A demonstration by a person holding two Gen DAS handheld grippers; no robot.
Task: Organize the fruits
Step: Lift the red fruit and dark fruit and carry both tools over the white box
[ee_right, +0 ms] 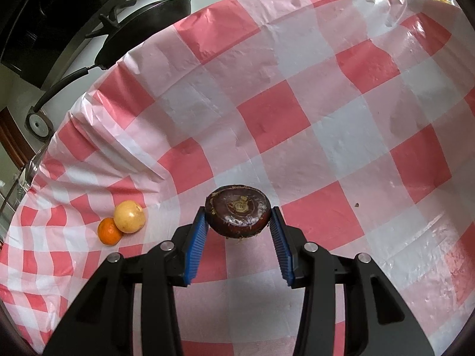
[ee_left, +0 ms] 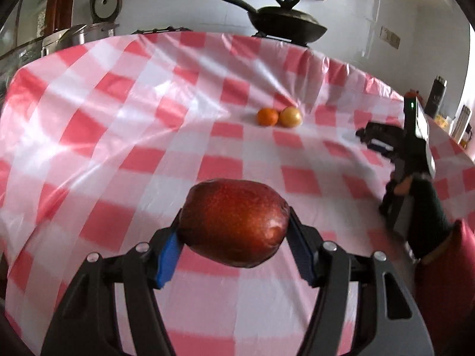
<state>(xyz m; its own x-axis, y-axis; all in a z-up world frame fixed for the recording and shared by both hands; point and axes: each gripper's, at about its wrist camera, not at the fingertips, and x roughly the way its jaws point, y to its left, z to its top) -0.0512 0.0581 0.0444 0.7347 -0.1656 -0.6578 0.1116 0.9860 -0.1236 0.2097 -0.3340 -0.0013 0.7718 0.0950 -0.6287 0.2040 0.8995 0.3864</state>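
Note:
My left gripper [ee_left: 234, 225] is shut on a large red apple [ee_left: 234, 222] and holds it above the red-and-white checked tablecloth [ee_left: 118, 136]. My right gripper [ee_right: 237, 216] is shut on a dark purple-brown mangosteen [ee_right: 237, 212] above the cloth [ee_right: 297, 118]. An orange tangerine [ee_left: 267, 116] and a yellow round fruit [ee_left: 291, 116] lie touching each other on the far part of the table; in the right wrist view the tangerine [ee_right: 109, 231] and the yellow fruit [ee_right: 129, 212] lie at the left. The right gripper and the gloved hand holding it show at the right edge of the left wrist view [ee_left: 368, 139].
A black lidded pan [ee_left: 285, 20] stands beyond the table's far edge and shows in the right wrist view too [ee_right: 142, 26]. Steel pots [ee_left: 77, 34] stand at the far left. A dark bottle [ee_left: 436, 95] and small items stand at the far right.

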